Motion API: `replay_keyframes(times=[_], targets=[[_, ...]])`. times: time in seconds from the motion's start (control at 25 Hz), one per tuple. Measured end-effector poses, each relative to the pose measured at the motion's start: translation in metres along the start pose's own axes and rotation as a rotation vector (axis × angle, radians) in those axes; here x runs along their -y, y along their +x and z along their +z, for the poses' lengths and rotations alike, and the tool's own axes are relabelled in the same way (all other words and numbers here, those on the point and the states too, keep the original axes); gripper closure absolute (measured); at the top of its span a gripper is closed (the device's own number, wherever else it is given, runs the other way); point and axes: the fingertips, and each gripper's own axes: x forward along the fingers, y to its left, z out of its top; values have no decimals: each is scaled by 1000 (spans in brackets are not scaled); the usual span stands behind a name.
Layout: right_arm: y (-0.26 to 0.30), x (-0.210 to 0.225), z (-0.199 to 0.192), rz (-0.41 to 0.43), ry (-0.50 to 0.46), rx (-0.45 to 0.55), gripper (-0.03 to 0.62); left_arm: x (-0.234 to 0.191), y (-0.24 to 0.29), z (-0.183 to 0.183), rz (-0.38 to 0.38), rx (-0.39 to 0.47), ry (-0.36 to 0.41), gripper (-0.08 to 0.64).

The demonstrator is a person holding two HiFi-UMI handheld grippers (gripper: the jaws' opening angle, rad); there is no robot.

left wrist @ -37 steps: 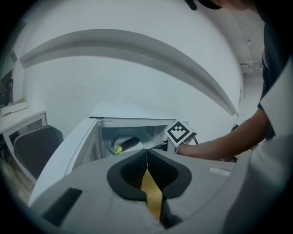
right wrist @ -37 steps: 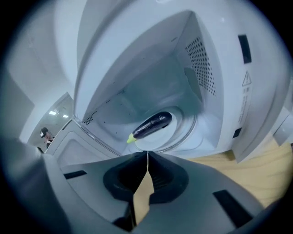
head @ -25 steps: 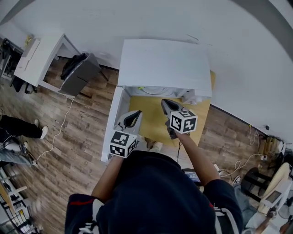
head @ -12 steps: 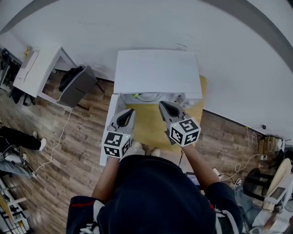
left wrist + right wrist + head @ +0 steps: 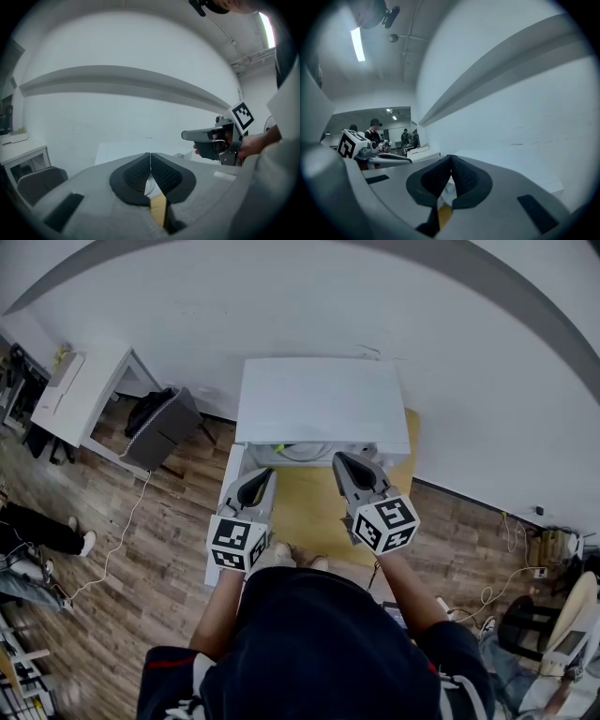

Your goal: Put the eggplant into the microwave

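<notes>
**Left claw (image 5: 260, 476) and right claw (image 5: 349, 465) shut, facing the microwave (image 5: 323, 399)**

We see both claws side by side, each with its jaws pressed together on nothing. The white microwave sits just ahead of their tips, with a pale round plate (image 5: 302, 454) showing in its opening. The yellow counter (image 5: 305, 512) lies below and between them. We cannot make out the eggplant in any view.

Even, bright indoor light. A ceiling strip lamp (image 5: 357, 44) glares at upper left of the right gripper view. Strong fisheye bending and dark vignetted corners throughout.
</notes>
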Motion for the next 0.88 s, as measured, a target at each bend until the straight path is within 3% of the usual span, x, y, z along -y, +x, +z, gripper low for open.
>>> replay_keyframes(times=[0.88], targets=[[3,-3,2,-24,6,35,580,-2,-7,4,-5,11,4,543]])
